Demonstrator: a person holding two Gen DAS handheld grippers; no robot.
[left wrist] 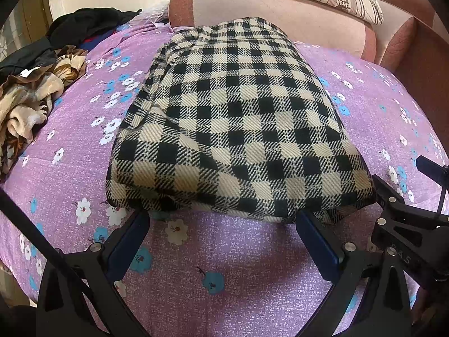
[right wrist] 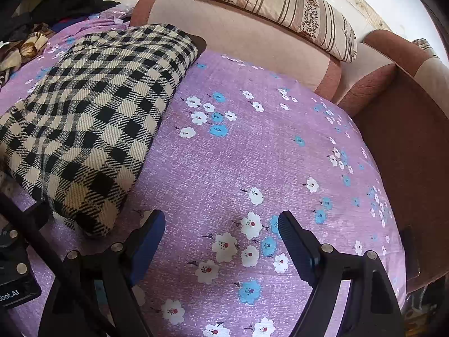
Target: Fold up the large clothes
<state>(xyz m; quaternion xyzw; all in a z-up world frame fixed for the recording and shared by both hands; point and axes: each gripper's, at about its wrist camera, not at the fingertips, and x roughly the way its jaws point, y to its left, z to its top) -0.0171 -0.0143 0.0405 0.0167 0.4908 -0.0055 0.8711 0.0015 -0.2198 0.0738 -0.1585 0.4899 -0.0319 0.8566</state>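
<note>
Checked garment looks folded on the bed, so we're about done. Both left tongs and right tongs gape empty; next pick's probably the pile at 10 o'clock.

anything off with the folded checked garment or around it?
Mostly tidy. The checked garment lies folded on the purple floral sheet, though a paler under-layer sticks out past its near edge. A heap of unfolded clothes sits crumpled at the far left. Both the left gripper and right gripper are open, holding nothing.

Both grippers are black, silver-screwed, with seemingly dark-blue finger pads.
</note>
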